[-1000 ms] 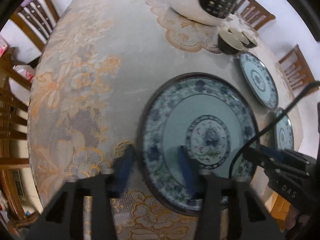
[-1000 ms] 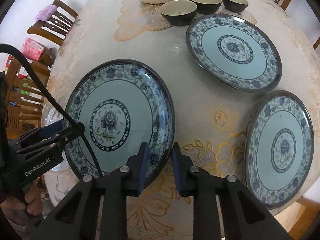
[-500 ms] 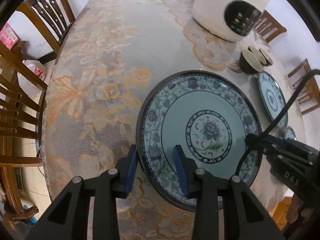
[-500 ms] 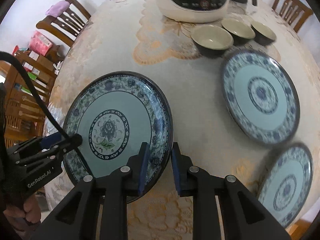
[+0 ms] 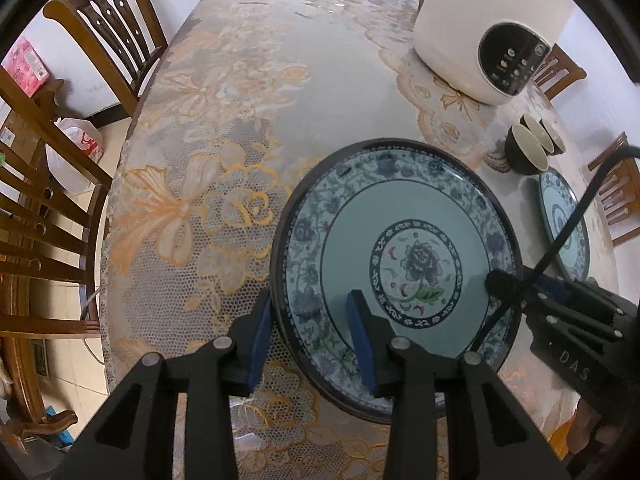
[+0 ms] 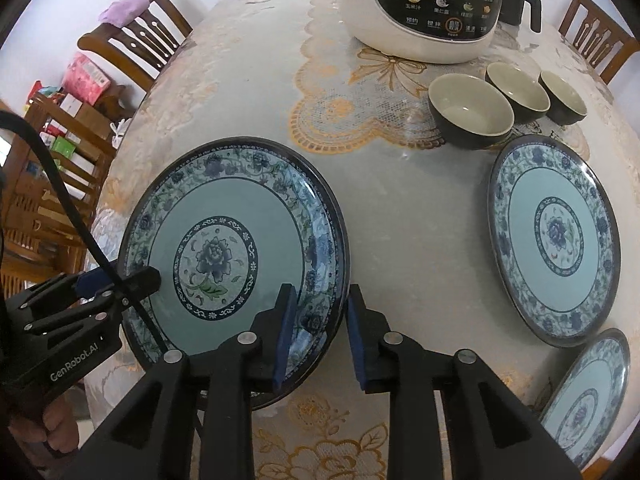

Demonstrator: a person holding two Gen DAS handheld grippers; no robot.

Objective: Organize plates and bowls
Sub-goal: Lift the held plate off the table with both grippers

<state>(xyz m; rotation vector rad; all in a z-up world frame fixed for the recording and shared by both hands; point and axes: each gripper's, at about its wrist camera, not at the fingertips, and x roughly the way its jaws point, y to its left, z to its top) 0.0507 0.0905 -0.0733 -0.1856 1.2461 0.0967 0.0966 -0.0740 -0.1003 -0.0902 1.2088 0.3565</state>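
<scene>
at the near left edge of the table (image 6: 400, 208), a blue-patterned plate (image 5: 396, 280) is straddled at opposite rims by both tools. the left gripper (image 5: 310, 332) has its jaws apart, one pad outside the rim on its side and one over the plate's face; whether either pad touches the rim is hard to tell. the right gripper (image 6: 318, 332) likewise stands parted around the opposite rim, one pad over the patterned border, the other outside, not visibly pinching.

the step in hand looks like taking this plate up with both tools, probably to stack it on another. to do it well, both should close squarely on the rim at once, deep enough that the lip sits well between the pads, then rise level so the glazed plate does not slip or tip.

the plate is round, so it has no long axis; it lies about flat, face up, its flower stem pointing toward the near edge.

farther right lie two matching plates (image 6: 554, 240), apart from each other, with three dark bowls (image 6: 472, 110) in a row beyond them, and a white rice cooker (image 6: 432, 8) behind. wooden chairs (image 5: 108, 36) stand around the table.
</scene>
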